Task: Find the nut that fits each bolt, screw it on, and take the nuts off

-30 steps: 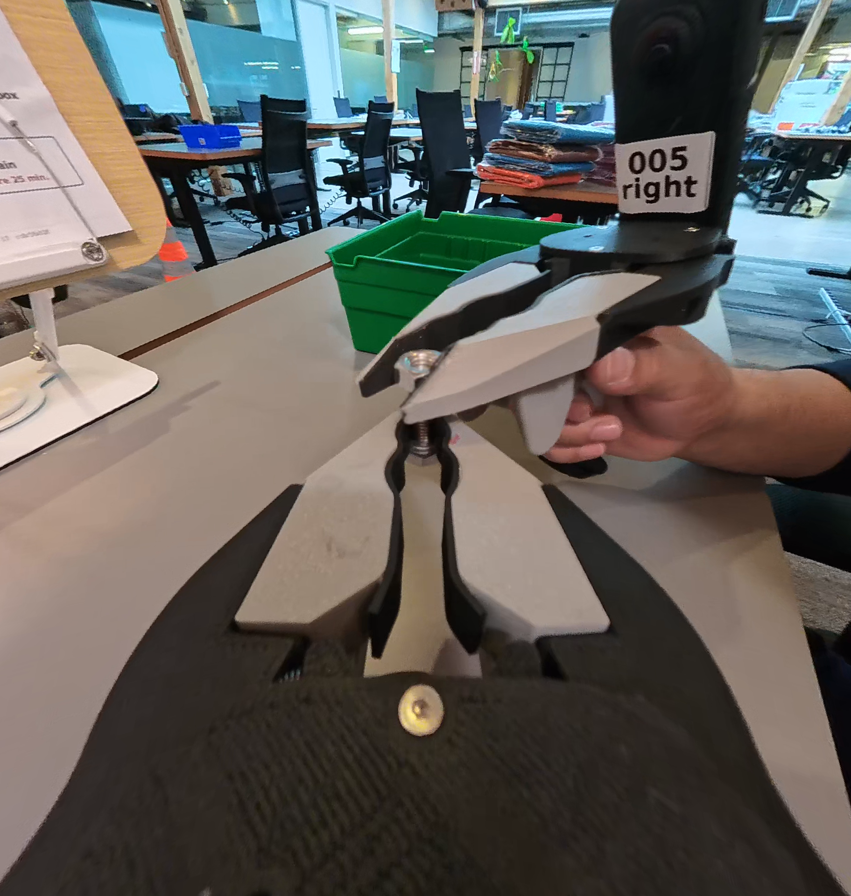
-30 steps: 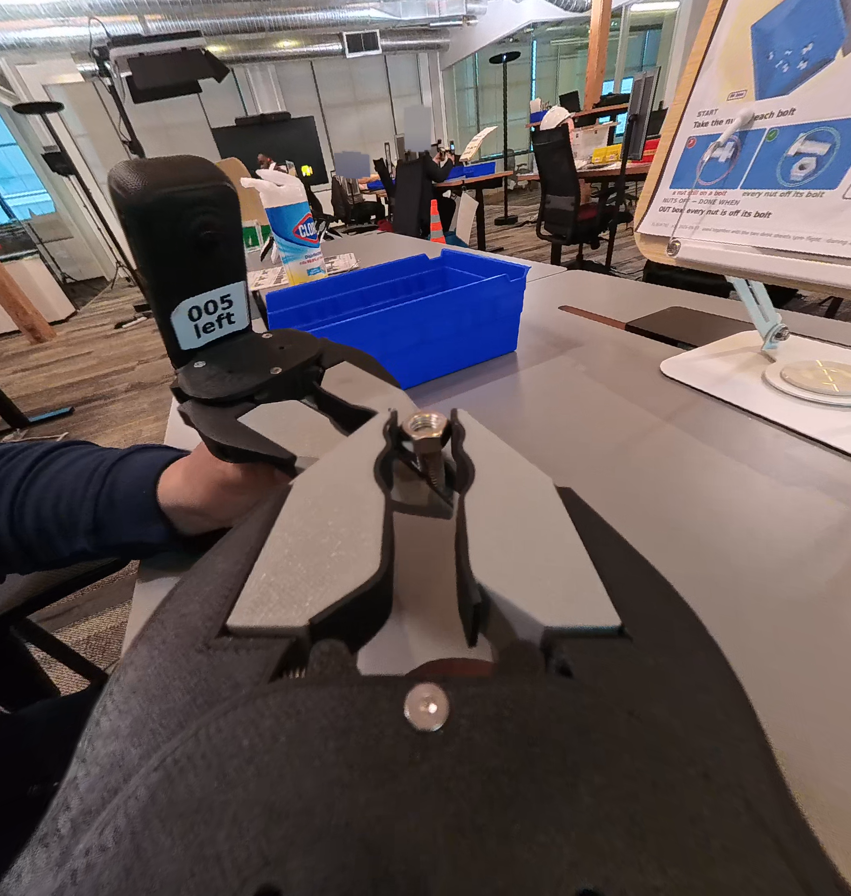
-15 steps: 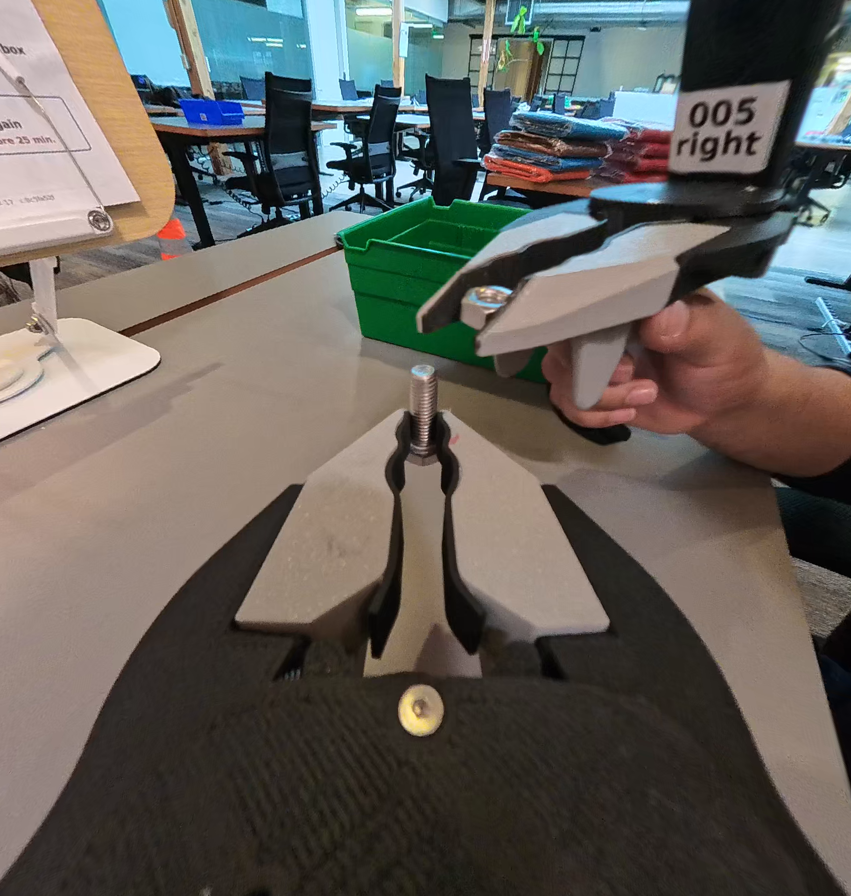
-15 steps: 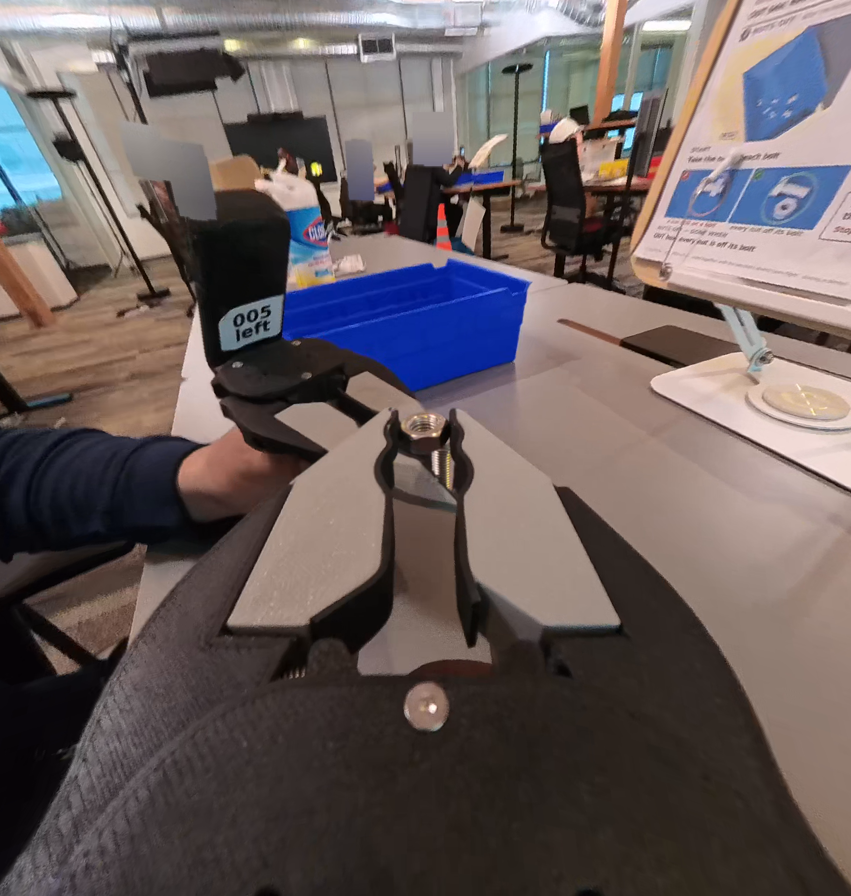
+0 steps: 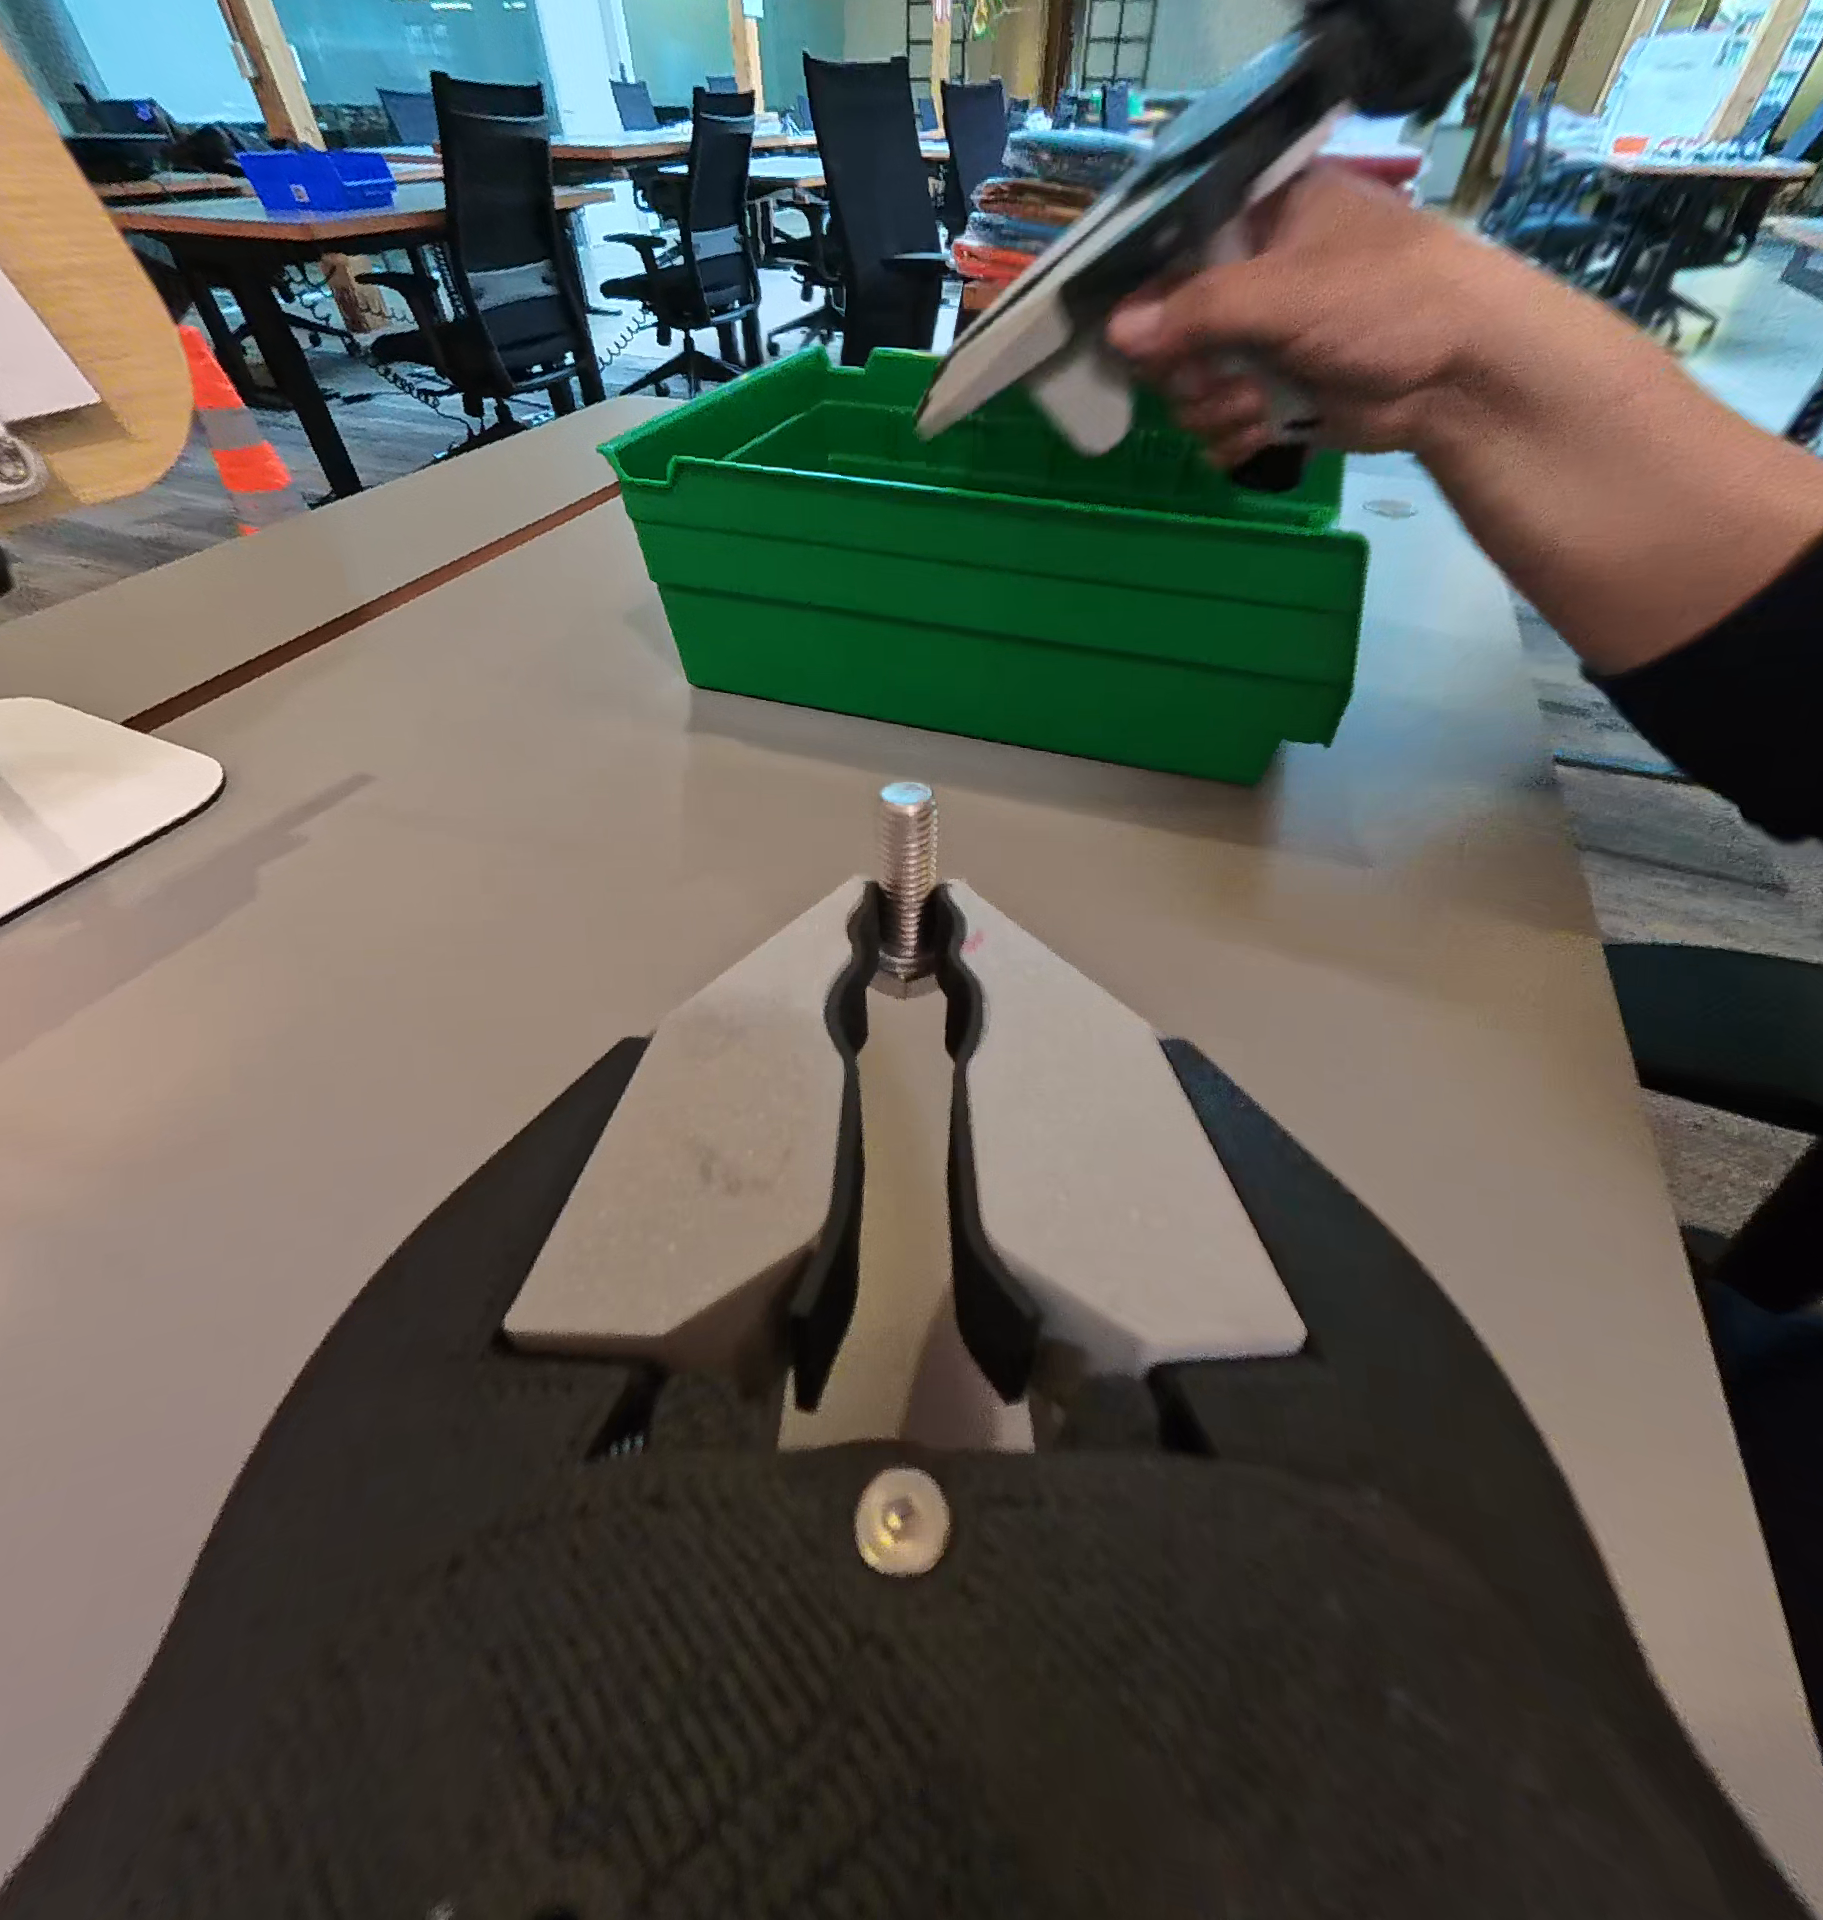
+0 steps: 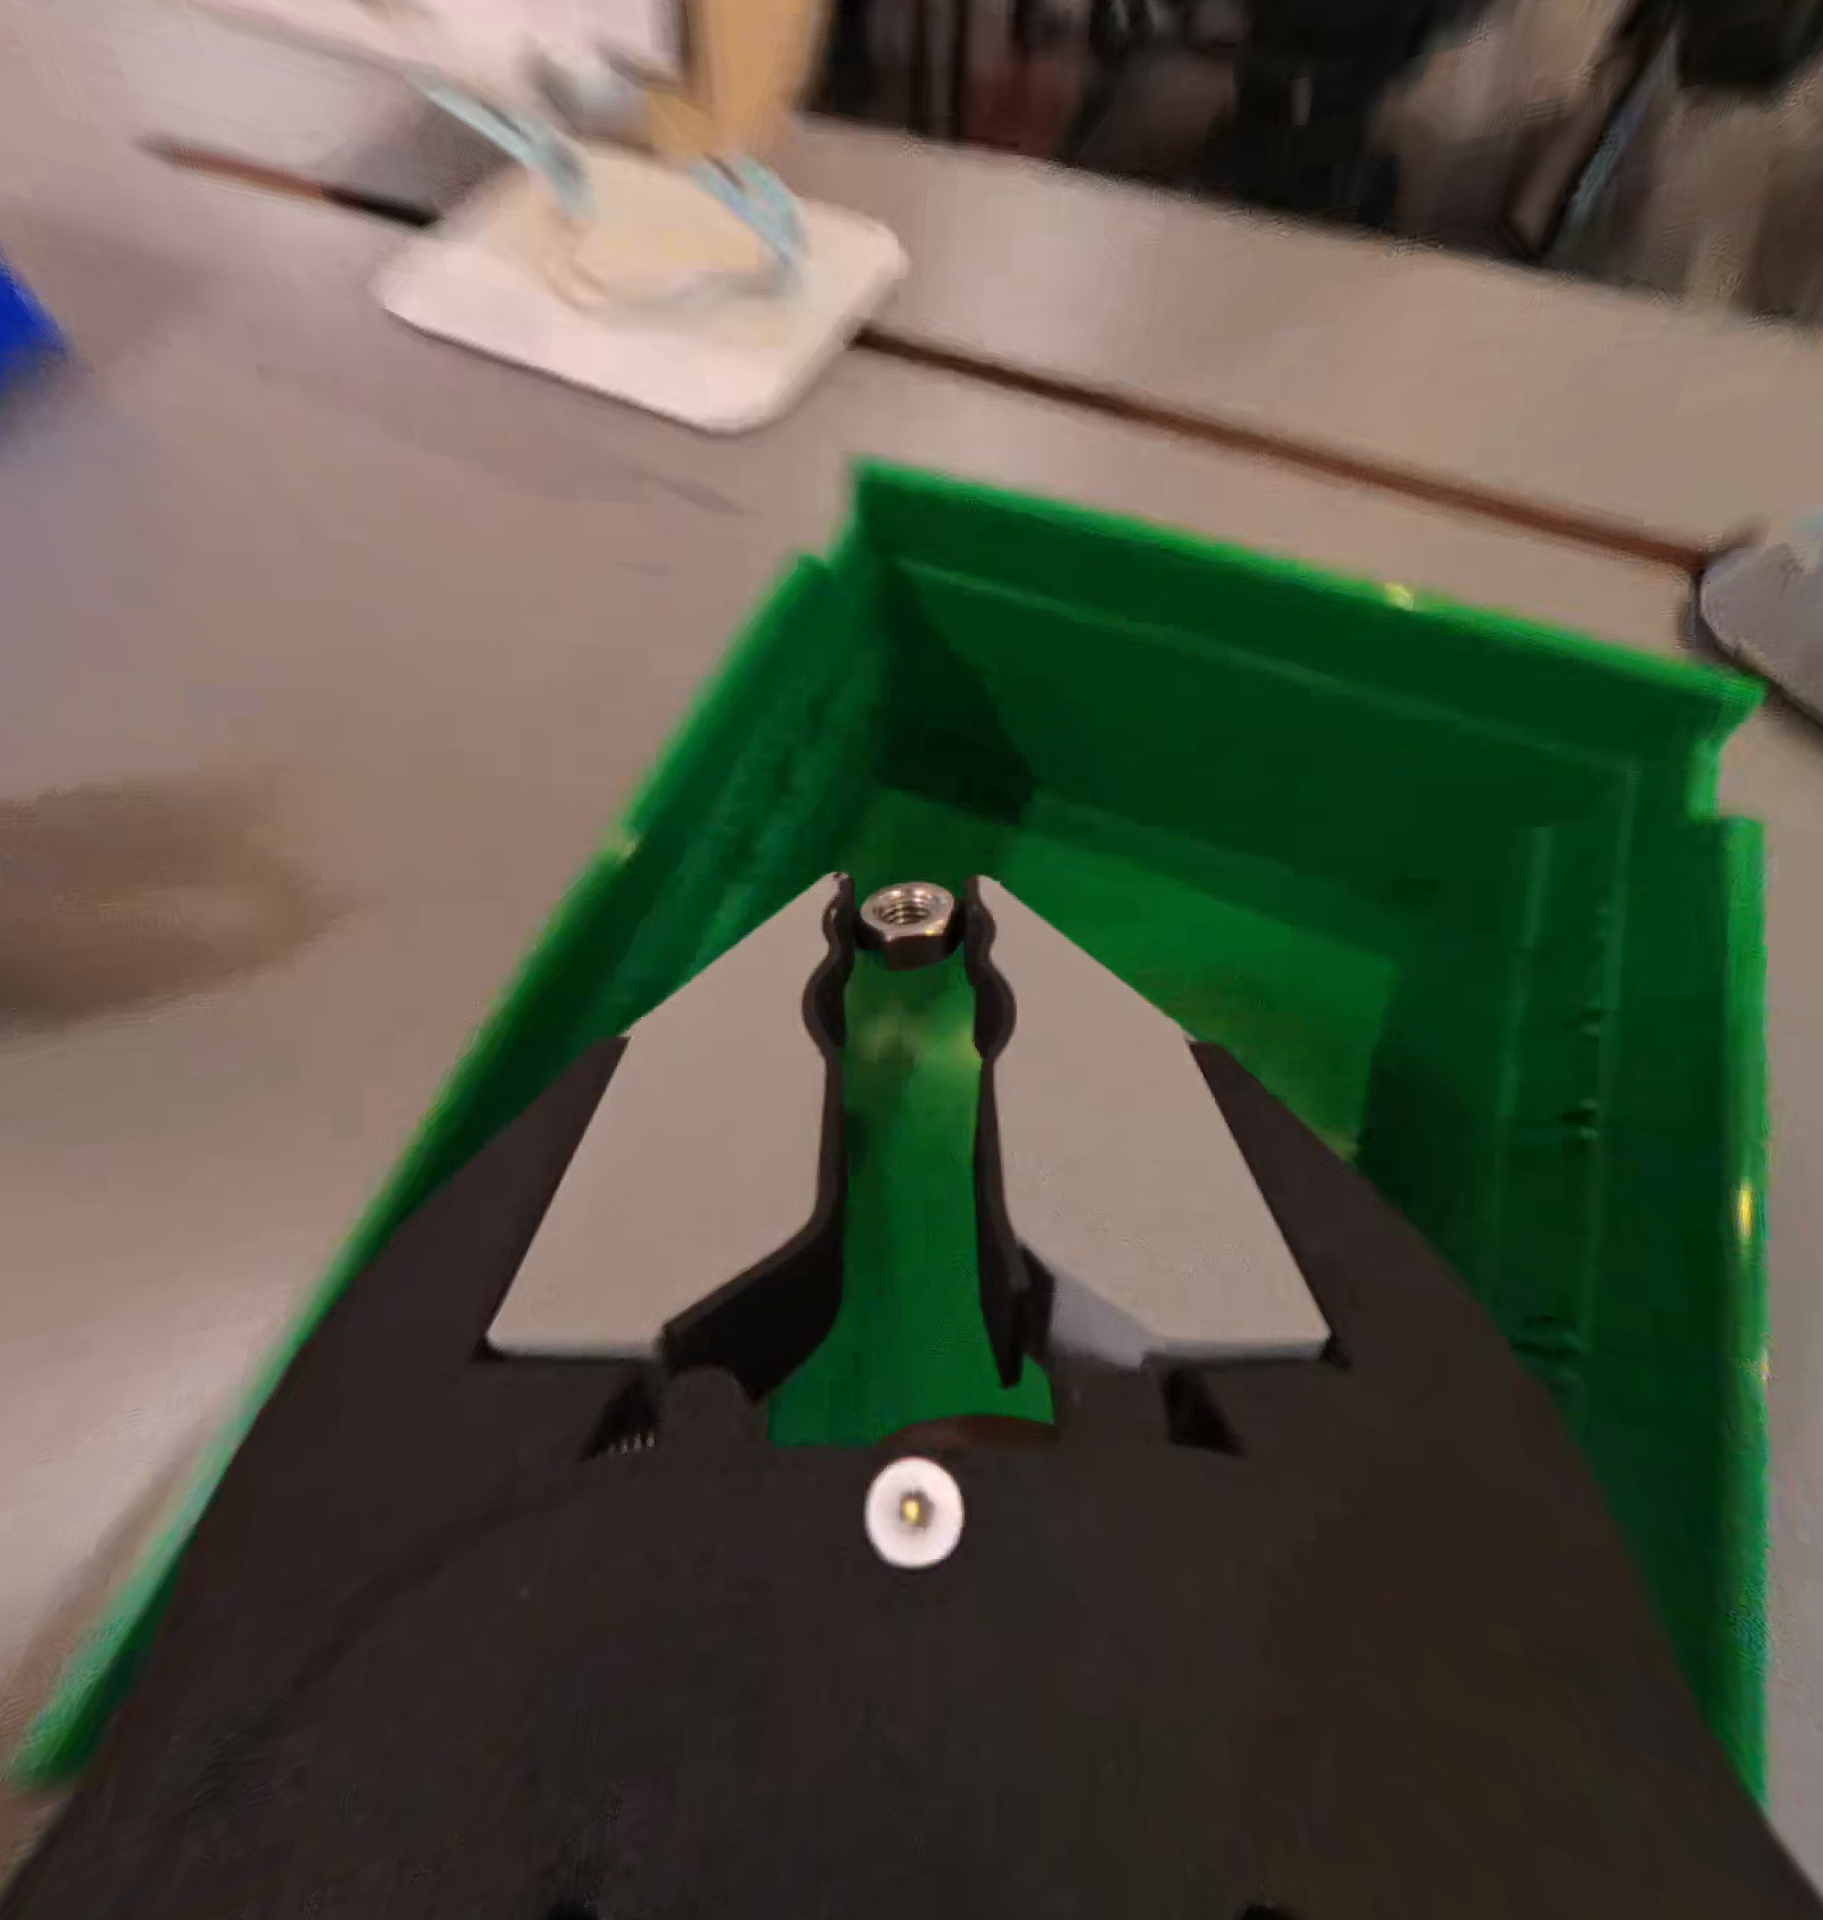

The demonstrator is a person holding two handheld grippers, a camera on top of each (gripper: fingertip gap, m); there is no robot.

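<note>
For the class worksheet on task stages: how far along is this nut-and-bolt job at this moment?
Done: the nut is off the bolt, whose thread stands bare.
In hand: the left gripper clamps the bolt upright above the table; the right gripper holds the nut over the green bin.
Left: probably release the nut into the bin and set the bolt down. No other bolts show.

open-plan office: desks [image 5: 294, 213], swivel chairs [image 5: 502, 260]

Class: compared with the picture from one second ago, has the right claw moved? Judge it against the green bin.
Yes. The right claw, shut on the nut, has swung away from the bolt and now points down over the green bin.
</note>
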